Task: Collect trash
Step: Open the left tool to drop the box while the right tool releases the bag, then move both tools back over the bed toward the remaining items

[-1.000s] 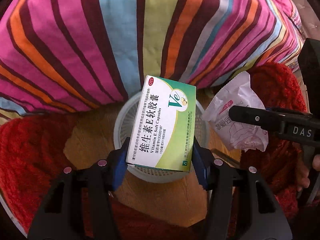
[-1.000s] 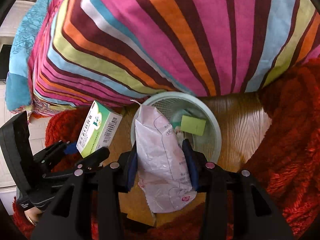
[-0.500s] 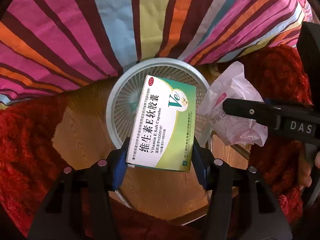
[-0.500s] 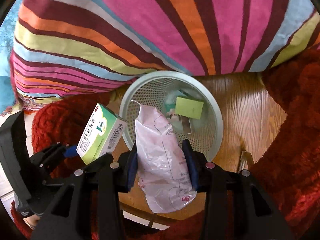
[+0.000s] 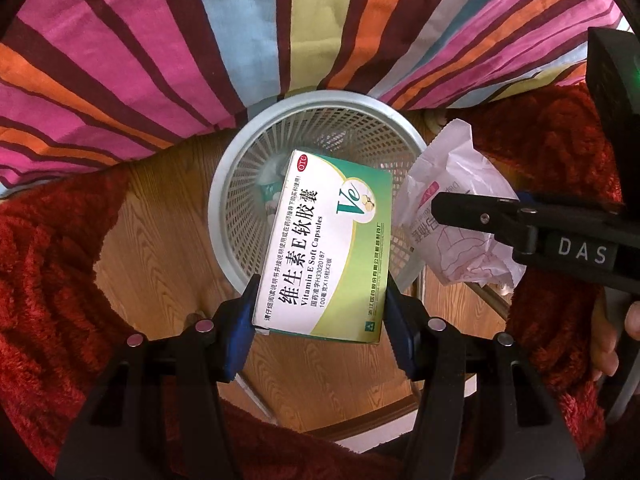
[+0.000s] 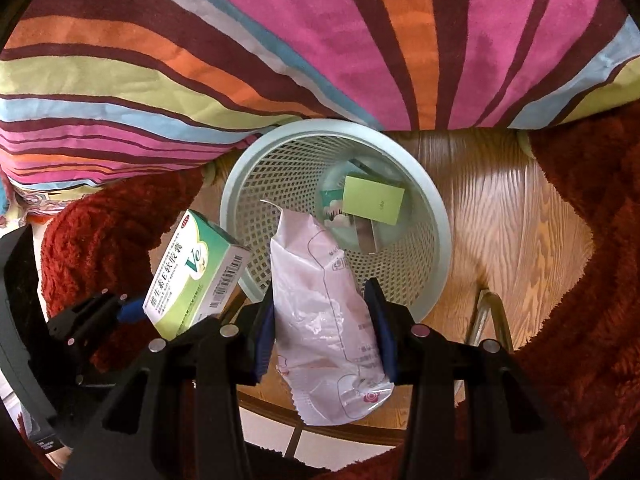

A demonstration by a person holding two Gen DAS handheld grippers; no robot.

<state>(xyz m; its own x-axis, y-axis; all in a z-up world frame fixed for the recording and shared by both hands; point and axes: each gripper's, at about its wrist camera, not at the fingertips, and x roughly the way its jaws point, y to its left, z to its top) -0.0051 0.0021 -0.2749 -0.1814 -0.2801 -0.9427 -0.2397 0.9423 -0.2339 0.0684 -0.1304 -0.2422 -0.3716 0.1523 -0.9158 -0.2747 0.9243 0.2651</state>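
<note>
My left gripper [image 5: 320,312] is shut on a green and white vitamin E box [image 5: 326,240] and holds it over the near rim of a pale mesh waste basket [image 5: 240,172]. My right gripper [image 6: 326,328] is shut on a crumpled pink and white plastic wrapper [image 6: 324,304], held above the basket's [image 6: 436,216] near edge. The wrapper [image 5: 452,208] and right gripper also show at the right of the left wrist view. The box [image 6: 192,272] shows at the left of the right wrist view. Inside the basket lie a green card [image 6: 374,199] and other scraps.
The basket stands on a wooden floor [image 6: 508,220]. A striped bedcover [image 6: 320,40] hangs behind it. Red shaggy rugs [image 5: 44,260] lie left and right [image 6: 592,260]. A metal frame leg [image 6: 488,312] stands right of the basket.
Both grippers have moved forward and up over the basket, so its opening shows more fully. Both still hold their items.
</note>
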